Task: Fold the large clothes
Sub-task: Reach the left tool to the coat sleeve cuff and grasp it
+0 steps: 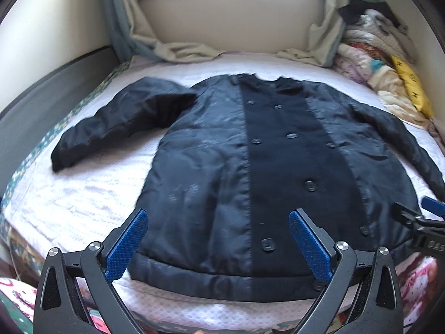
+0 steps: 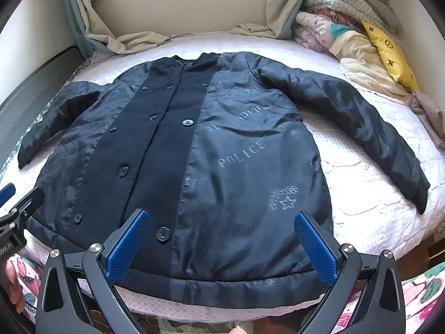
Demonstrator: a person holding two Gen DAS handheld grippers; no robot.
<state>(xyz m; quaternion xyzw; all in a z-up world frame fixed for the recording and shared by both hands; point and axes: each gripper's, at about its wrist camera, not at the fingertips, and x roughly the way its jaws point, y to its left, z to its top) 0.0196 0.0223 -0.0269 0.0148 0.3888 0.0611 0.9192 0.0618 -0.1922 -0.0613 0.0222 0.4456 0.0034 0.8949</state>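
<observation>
Only the right wrist view shows "POLICE" on the jacket (image 2: 236, 153).

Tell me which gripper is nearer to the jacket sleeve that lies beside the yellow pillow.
Right. The right gripper hovers over the hem on that sleeve's side; the left gripper is over the hem's opposite half, farther away.

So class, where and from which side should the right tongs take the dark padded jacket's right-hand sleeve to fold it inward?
Grip the cuff end of the sleeve, coming from its outer side. It lies stretched away from the dark padded jacket on the white bedcover, its edge free. The right tongs are open.
</observation>
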